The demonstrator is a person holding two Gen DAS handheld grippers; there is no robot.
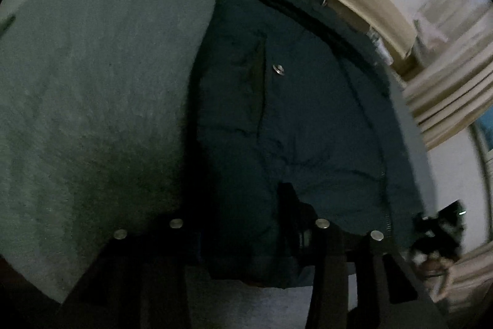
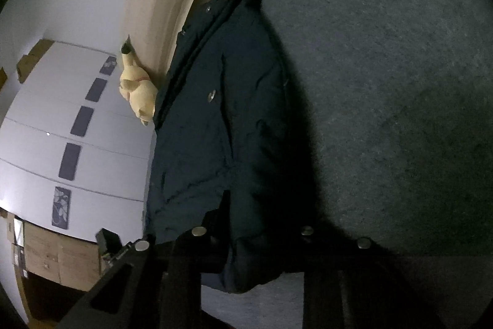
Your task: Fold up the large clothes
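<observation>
Along the near hem of the dark puffer jacket (image 1: 295, 113), spread on the grey bed cover (image 1: 92, 82), left gripper (image 1: 246, 224) and right gripper (image 2: 252, 233) have narrowed onto padded fabric, apparently gripping it for folding.

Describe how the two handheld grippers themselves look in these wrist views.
Both are dark and poorly lit. The left gripper and right gripper each show black, flat bar-like fingers with slotted cut-outs, studded with round silver fasteners. No cables, markings or sleeves can be made out.

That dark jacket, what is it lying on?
The jacket lies on a grey-green blanket that spreads out beside it. Whatever sits directly beneath the jacket is covered and cannot be seen.
</observation>
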